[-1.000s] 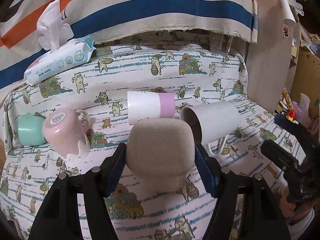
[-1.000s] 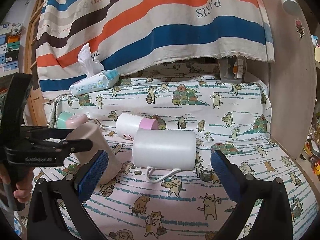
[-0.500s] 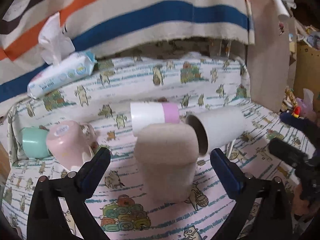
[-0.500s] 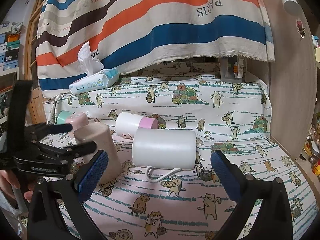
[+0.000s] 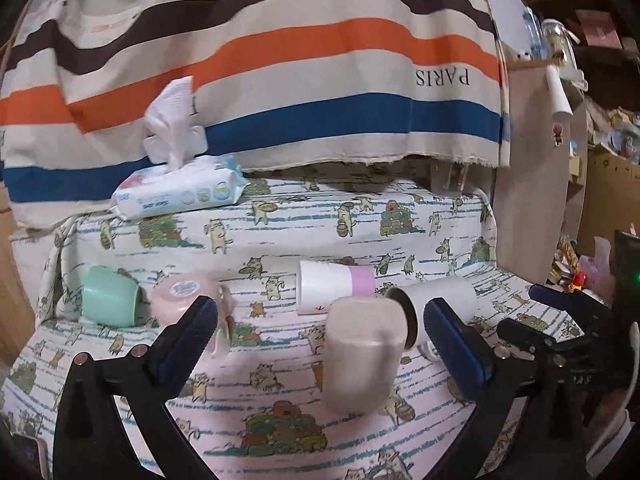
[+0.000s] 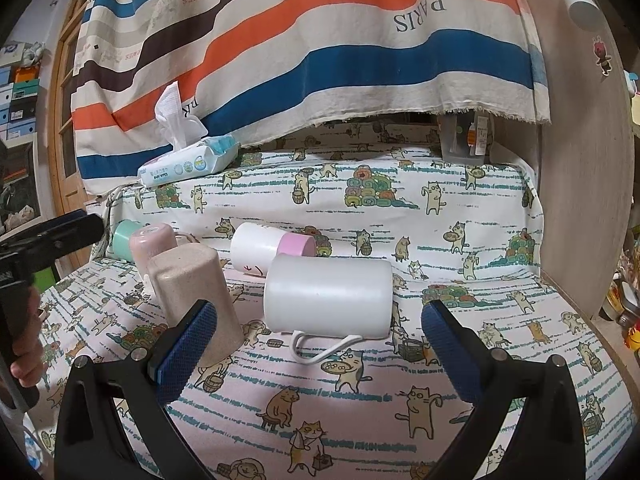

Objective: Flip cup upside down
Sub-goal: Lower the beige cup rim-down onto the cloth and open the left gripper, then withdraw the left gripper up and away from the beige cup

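Beige cup (image 5: 362, 354) standing mouth-down on cloth (image 5: 280, 412), closed base up, free of both tools. Flip of that one looks done; step in hand reads as release/clear-off. Judged from the standing cup only.

L gripper (image 5: 320, 340): jaws spread wide, nothing held, pads either side of cup w/ clear gaps. R gripper (image 6: 320, 344): also wide open, empty, aimed at white mug (image 6: 328, 294).

Other cups on their sides: white mug w/ wire-like handle toward camera, touching or just beside beige cup (can't tell which); white/pink cup (image 6: 272, 246) behind it; pink mug (image 5: 186, 300) and green cup (image 5: 110, 300) at far left, close together.

Next, prob: take white mug w/ R. Needs jaws across the body, not the thin handle; round side may roll on soft cloth, so close square and centred, lift, turn mouth down, set clear of beige cup to avoid knocking it.

Surface: soft padded top under cat-print cloth, slightly wrinkled, so uneven footing for upturned cups. Wipes pack (image 5: 180, 196) on raised ledge at back. Striped fabric (image 5: 280, 60) w/ "PARIS" hanging behind. Wood panel (image 6: 584, 160) on right, cluttered shelves beyond; door and stacked boxes at left in R view.
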### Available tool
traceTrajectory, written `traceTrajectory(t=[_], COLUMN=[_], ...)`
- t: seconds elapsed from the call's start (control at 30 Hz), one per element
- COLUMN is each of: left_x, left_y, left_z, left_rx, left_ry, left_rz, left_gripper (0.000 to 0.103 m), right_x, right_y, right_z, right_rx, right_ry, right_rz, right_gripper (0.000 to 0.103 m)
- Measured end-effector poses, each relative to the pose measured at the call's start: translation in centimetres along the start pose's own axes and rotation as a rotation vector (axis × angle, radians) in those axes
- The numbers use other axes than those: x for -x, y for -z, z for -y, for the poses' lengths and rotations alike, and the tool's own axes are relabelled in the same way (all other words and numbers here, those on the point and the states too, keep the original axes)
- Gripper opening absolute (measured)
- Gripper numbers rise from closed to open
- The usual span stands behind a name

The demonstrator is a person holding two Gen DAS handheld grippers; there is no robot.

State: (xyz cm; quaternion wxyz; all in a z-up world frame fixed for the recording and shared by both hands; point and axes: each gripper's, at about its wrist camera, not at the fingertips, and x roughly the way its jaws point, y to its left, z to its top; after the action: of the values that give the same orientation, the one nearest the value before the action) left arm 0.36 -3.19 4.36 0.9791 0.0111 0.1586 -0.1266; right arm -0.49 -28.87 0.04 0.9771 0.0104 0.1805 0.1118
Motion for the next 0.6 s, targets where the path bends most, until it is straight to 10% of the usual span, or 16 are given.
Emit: traceTrajectory(t=[0.6], left_x=[1.2], left_y=[4.8], left_z=[-4.7], left_rx=[0.091], left_ry=[-0.069], left_rz=[0.014], left_gripper=[0.102], right_x=[0.3], right_y=[-0.1], right_z=[-0.3], right_rx=[0.020], right_ry=[0.001], right_rz=[0.012], right_gripper=[0.103])
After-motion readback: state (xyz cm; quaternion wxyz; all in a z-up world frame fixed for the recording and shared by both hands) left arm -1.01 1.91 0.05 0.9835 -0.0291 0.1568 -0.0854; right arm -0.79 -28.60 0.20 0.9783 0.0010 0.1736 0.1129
